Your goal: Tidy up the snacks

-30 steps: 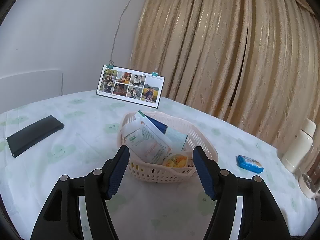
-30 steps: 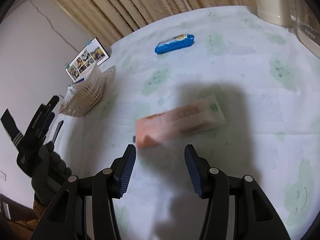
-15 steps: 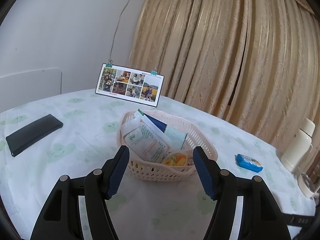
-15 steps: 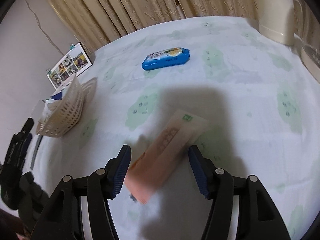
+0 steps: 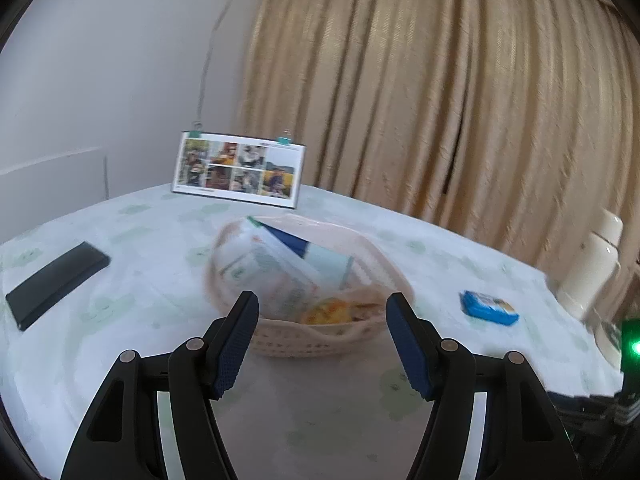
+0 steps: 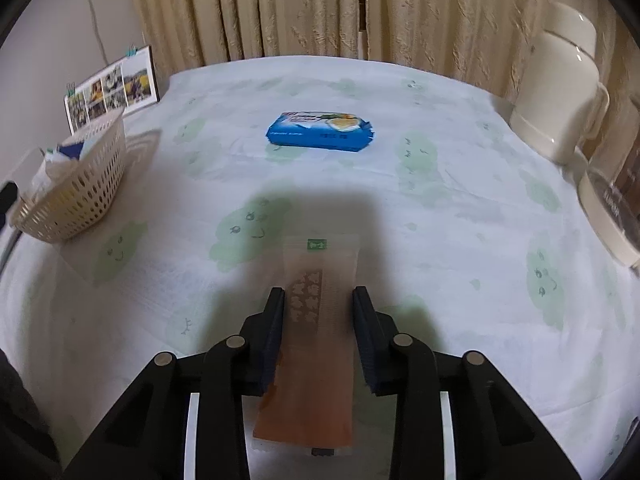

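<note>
The right tool [image 6: 319, 300] sits low over the table [image 6: 440, 208] with its two dark fingers on either side of a long orange snack packet [image 6: 316, 320]. The fingers are close to the packet's edges, but whether they are pressing on it or just framing it cannot be told. The packet lies flat on the pale cloth printed with green smiling faces, its length running straight away from the camera, in the tool's shadow. Further out, near the middle of the table, lies a blue snack packet [image 6: 320, 131], well apart from the orange one. To the left stands a cream plastic basket [image 6: 76, 196] holding several packets. Behind the basket a photo calendar [image 6: 112, 90] stands upright, and at the right edge is a cream thermos jug [image 6: 560, 88]. Beige curtains [image 6: 320, 8] hang behind the table. The left tool [image 5: 322, 312] is spread wide and holds nothing, hovering just in front of the same basket [image 5: 304, 344], which appears blurred. In this view the snacks in the basket [image 5: 280, 268] lean against each other, the blue packet [image 5: 488, 307] lies to the right, and a black flat case [image 5: 56, 284] lies to the left.
</note>
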{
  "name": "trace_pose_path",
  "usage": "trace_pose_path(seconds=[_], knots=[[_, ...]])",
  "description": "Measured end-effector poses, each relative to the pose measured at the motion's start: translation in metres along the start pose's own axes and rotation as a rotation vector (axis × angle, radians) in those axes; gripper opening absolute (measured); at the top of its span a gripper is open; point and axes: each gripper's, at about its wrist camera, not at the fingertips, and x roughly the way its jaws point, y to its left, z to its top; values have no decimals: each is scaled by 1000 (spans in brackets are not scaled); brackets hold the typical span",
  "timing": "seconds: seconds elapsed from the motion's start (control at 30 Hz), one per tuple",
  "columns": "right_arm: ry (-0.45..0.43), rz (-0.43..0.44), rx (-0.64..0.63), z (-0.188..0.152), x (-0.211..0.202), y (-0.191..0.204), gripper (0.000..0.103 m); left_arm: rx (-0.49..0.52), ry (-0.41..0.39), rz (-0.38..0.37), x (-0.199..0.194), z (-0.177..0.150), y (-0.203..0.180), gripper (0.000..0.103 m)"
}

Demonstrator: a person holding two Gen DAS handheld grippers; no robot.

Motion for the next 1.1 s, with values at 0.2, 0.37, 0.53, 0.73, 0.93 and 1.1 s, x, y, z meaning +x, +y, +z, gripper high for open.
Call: trace_pose_path(seconds=[0.2,0.37,0.53,0.73,0.93,1.1], knots=[[-17,32,67,-2,-6,-21,31,113,71,-107,7,0,-39,76],[-28,39,119,-4,-10,-45,31,206,130,-188,19,0,-77,76],[-47,57,149,-5,-17,-60,31,297,208,-248,47,-1,-113,76],[-51,103,180,-8,-17,-72,31,388,284,-249,92,-3,-153,76],[-33,171,226,-9,-16,-82,31,429,346,-255,131,-1,-178,76],[-43,205,238,-9,-22,-83,31,486,392,-246,165,-5,-203,76]])
